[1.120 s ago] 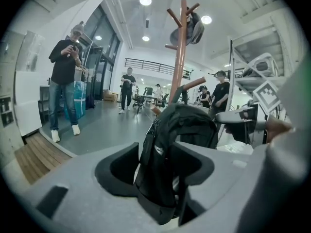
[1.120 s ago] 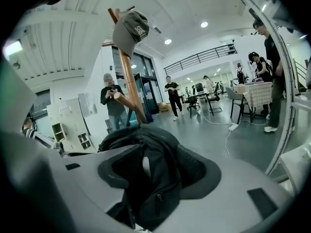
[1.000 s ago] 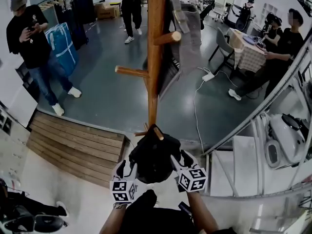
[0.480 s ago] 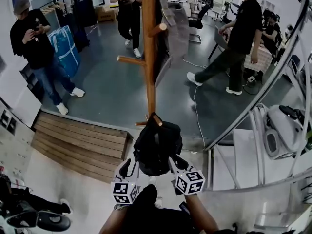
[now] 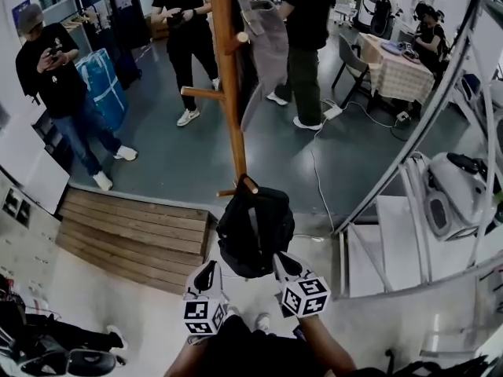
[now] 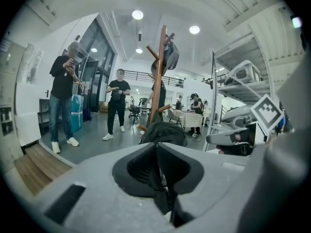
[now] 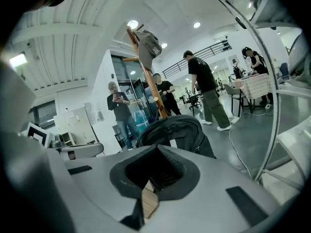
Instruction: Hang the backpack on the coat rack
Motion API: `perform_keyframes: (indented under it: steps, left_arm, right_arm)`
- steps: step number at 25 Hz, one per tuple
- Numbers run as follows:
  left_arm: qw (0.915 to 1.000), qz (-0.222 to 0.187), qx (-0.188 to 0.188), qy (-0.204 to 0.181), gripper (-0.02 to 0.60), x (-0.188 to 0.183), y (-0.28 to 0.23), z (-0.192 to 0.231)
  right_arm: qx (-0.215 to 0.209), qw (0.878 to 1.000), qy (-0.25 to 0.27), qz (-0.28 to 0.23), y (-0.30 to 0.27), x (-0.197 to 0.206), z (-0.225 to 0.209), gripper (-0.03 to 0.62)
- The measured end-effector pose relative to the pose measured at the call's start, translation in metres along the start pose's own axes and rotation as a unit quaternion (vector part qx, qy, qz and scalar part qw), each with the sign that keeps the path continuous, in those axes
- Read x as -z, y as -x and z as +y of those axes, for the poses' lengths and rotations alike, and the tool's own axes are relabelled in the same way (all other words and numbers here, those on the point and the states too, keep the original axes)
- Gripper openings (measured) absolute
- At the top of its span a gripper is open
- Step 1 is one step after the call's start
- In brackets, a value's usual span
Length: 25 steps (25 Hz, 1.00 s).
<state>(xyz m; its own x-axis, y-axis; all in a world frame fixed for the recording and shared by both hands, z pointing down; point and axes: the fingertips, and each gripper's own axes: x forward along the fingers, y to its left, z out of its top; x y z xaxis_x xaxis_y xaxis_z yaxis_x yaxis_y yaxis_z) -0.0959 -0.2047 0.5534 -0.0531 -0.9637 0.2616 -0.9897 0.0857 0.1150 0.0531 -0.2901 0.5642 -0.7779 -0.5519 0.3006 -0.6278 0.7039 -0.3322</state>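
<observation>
Black backpack (image 5: 253, 228) hangs on the lowest peg (image 5: 248, 184) of the coat rack (image 5: 226, 93); left gripper (image 5: 207, 271) and right gripper (image 5: 284, 265) just beside its near side — fingers (image 6: 146, 166) on both just closed together, nothing between.

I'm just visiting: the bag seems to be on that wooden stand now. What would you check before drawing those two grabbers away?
1. Backpack loop over the coat rack's low peg: ok, it looks hooked in the head view.
2. Left gripper free: ok, jaws just closed, nothing between them.
3. Right gripper free: ok, jaws just closed, empty.
4. Backpack clear of the floor: cannot tell.
5. Bystanders clear of the rack: cannot tell, a person stands beyond it.
</observation>
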Motion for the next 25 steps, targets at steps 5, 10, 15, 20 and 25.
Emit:
perform_keyframes:
  steps: [5,10,15,20,25]
  left_arm:
    - [0.9997,-0.012,0.01,-0.02,0.031,-0.005,0.004,-0.005]
    - [0.9992,-0.021,0.026,-0.023,0.031,-0.011,0.008,-0.003]
    - [0.9987,-0.023,0.042,-0.019,0.031,-0.01,0.018,-0.001]
    - [0.9981,-0.015,0.056,-0.019,0.031,-0.001,0.031,0.0]
    - [0.9976,-0.014,0.067,-0.016,0.031,0.002,0.045,0.002]
  right_arm:
    - [0.016,1.0,0.001,-0.008,0.005,-0.001,0.007,0.014]
    - [0.024,1.0,0.017,-0.008,0.01,0.0,0.028,0.012]
    - [0.035,0.999,0.017,-0.019,0.025,0.004,0.052,0.013]
    - [0.042,0.999,0.014,-0.021,0.037,0.013,0.072,0.014]
    - [0.049,0.998,0.02,-0.032,0.041,0.015,0.084,0.014]
